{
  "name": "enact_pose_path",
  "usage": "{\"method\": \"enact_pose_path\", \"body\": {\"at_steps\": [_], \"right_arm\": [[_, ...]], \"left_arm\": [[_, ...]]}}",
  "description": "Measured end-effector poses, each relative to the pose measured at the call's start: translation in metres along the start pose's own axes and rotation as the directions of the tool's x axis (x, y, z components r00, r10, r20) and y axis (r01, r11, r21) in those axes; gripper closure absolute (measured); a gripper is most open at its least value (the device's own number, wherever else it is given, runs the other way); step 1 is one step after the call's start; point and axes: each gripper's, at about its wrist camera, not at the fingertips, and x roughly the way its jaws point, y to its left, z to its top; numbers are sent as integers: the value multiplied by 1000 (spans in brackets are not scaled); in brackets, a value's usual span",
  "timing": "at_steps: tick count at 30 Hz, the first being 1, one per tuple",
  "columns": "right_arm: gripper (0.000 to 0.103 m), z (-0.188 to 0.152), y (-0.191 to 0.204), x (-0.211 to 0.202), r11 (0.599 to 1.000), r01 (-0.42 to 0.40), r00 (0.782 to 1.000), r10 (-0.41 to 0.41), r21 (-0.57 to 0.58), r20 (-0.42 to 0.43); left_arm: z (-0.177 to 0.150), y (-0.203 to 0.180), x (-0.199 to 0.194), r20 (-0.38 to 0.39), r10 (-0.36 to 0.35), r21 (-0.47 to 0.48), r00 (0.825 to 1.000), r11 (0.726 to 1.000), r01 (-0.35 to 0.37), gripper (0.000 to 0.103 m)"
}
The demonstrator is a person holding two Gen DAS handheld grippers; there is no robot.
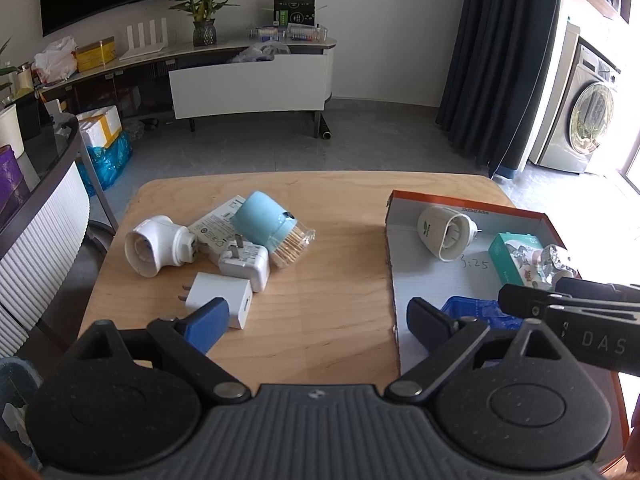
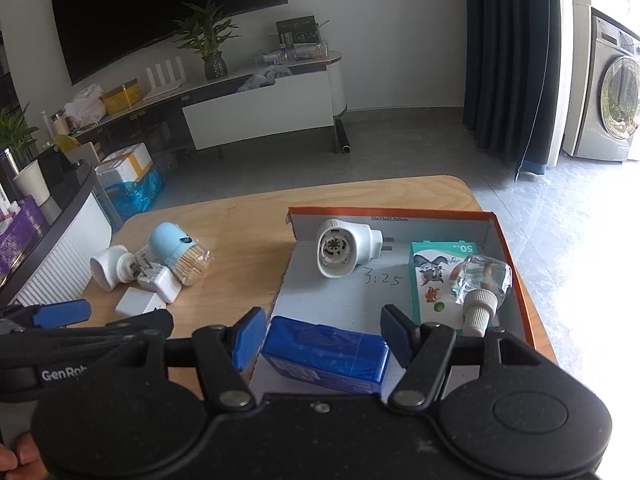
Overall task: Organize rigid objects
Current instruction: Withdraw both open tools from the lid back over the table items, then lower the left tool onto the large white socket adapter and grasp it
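Four items already lie in the cardboard box (image 2: 508,264); the pile (image 1: 224,248) of plugs and chargers waits on the tabletop (image 1: 320,280). Both the left gripper (image 1: 316,316) and right gripper (image 2: 320,336) hang open, empty. Next, probably, the left takes the nearest white charger (image 1: 220,298).

The left black two-finger claw with blue pads (image 1: 318,320) hangs spread wide and empty over the near edge of the light wooden desk (image 1: 304,200). The right black claw with blue pads (image 2: 322,338) hangs equally wide apart, just right of the left one, nothing between its fingers.
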Motion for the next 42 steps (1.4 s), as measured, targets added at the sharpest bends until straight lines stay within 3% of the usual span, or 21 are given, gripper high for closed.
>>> {"method": "enact_pose_path", "body": {"at_steps": [26, 42], "right_arm": [[26, 0, 65, 33, 993, -78, 996, 73, -90, -59], [26, 4, 87, 54, 984, -133, 990, 127, -115, -58]], "left_arm": [[-10, 64, 6, -17, 51, -81, 999, 995, -52, 5], [6, 111, 37, -9, 104, -58, 995, 993, -105, 1]]}}
